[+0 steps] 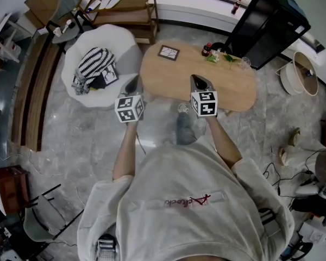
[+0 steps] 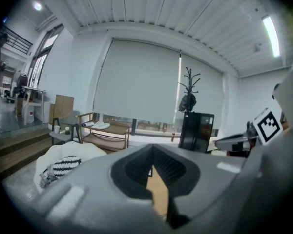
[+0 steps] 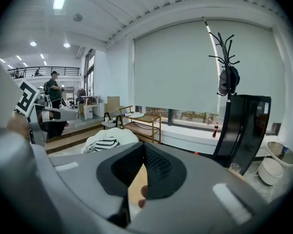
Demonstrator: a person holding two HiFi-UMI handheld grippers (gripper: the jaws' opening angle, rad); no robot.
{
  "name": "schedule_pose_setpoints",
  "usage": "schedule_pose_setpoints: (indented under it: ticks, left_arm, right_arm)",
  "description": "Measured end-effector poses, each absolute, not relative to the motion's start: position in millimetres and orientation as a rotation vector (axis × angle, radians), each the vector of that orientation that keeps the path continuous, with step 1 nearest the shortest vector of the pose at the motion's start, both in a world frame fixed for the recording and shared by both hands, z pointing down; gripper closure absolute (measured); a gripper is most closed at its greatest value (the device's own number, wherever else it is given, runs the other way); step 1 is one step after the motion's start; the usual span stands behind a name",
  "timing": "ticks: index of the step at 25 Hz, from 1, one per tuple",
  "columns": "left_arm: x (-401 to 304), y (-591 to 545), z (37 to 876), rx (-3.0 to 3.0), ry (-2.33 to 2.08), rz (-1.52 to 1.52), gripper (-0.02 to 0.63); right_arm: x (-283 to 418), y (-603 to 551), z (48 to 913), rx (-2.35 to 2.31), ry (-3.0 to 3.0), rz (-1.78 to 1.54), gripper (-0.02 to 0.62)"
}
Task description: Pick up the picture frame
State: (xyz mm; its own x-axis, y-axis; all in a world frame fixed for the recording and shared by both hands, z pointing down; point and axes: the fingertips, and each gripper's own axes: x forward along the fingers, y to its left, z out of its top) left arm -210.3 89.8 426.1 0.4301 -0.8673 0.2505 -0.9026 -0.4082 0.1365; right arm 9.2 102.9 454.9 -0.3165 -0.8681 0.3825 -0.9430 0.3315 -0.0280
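The picture frame [image 1: 168,52], dark-edged with a pale pattern, lies flat on the far left part of the oval wooden table [image 1: 233,91]. Both grippers hover over the table's near edge, well short of the frame. My left gripper [image 1: 134,81] sits near the table's left end, its jaws shut with nothing between them. My right gripper [image 1: 199,81] is over the table's middle, also shut and empty. In the left gripper view the closed jaws of the left gripper [image 2: 154,168] show only a sliver of tabletop. The right gripper view shows the right gripper [image 3: 142,164] closed the same way.
A white beanbag chair [image 1: 122,48] with a striped cloth [image 1: 95,62] stands left of the table. A small bottle [image 1: 207,49], green leaves [image 1: 223,58] and a glass [image 1: 245,63] are on the table's far right. A black cabinet [image 1: 269,23] stands behind.
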Motion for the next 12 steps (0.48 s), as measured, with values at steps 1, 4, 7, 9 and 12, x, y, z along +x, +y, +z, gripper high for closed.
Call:
schedule_pose_setpoints:
  ticks: [1,4,7,9,12]
  left_arm:
    - [-209,85,426,2.435,-1.542,0.204,0.604]
    - [-207,70,427,2.435,-1.542,0.205,0.604]
    - [-203,51,427,2.439,-1.538,0.209,0.604]
    - [-199,36,428,2.44,-1.533,0.213,0.604]
    - [-192,15,428,2.445,-1.524,0.222,0.604]
  right_arm:
    - [10,98,455,1.619,-2.303,0.355,0.591]
    - [12,82,456,1.617,-2.303,0.355,0.591]
    - [16,63,456,1.623,-2.301,0.357,0.591]
    - [21,49,456,1.629,-2.298,0.361,0.591]
    - [27,30,458,1.634,-2.292,0.369,0.591]
